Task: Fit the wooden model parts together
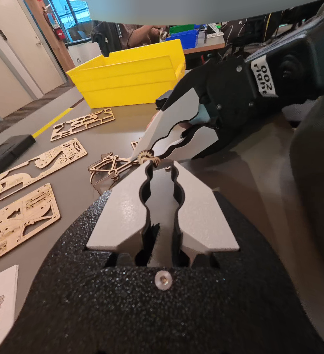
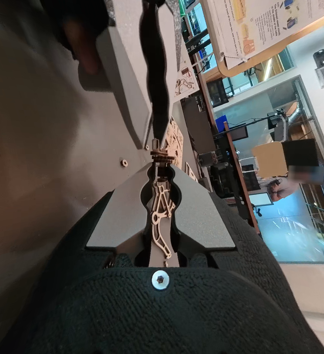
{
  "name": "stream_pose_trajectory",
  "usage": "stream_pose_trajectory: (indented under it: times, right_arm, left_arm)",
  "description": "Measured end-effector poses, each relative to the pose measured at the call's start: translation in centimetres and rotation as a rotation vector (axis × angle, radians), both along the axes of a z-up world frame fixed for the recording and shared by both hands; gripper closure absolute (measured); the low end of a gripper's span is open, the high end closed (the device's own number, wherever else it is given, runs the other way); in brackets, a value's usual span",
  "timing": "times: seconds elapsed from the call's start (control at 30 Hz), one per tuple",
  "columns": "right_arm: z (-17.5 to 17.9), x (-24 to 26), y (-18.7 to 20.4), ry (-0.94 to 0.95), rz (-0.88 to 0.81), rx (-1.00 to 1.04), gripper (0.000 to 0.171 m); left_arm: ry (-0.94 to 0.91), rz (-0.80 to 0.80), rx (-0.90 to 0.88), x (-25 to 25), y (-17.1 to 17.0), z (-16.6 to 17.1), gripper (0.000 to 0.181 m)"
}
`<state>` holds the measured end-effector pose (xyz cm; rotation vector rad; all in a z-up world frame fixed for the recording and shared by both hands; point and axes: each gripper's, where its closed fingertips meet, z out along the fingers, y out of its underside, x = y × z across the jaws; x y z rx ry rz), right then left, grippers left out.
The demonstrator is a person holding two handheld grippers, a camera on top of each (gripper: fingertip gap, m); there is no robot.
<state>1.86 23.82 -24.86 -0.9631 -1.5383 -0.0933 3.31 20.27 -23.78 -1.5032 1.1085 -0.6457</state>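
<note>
The wooden model is an openwork frame (image 1: 107, 168) with a stack of small gears (image 1: 146, 156) at one end. My right gripper (image 1: 145, 158) comes in from the right, shut on that gear end, and holds the frame just above the table (image 1: 243, 191). In the right wrist view the frame (image 2: 160, 210) lies between the right gripper's (image 2: 161, 166) fingers, with the gears (image 2: 161, 158) at their tips. My left gripper (image 1: 163, 164) is open, its tips right at the gears. In the right wrist view its fingertips (image 2: 147, 141) meet a thin peg on top of the gear stack.
Several laser-cut wooden part sheets (image 1: 40, 166) lie on the left. A yellow bin (image 1: 126, 80) stands at the back, and a black block (image 1: 6, 151) lies far left. An instruction sheet (image 1: 0, 297) lies near left. A small wooden ring (image 2: 123, 163) lies loose on the table.
</note>
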Motion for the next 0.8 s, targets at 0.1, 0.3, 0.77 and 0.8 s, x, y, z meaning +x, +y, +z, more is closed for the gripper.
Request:
stream_pose_trajectory:
  times: [0.1,0.3,0.77,0.8]
  right_arm:
    - [-0.3,-0.1,0.0,-0.01,-0.005,-0.017,0.162]
    - [-0.4,0.0,0.0,-0.014,-0.002,-0.012,0.162]
    - [0.8,0.1,-1.0,0.036,0.067,0.066,0.164]
    - [0.6,0.0,-1.1,0.034,0.069,0.054,0.164]
  left_arm:
    - [0.018,0.019,0.019,0.0,0.6,-0.2,0.171]
    - [0.053,0.012,0.023,-0.1,0.6,-0.3,0.176]
    - [0.034,-0.047,0.002,-0.1,-0.4,0.2,0.18]
    - [0.032,-0.047,-0.007,-0.1,-0.4,0.2,0.18]
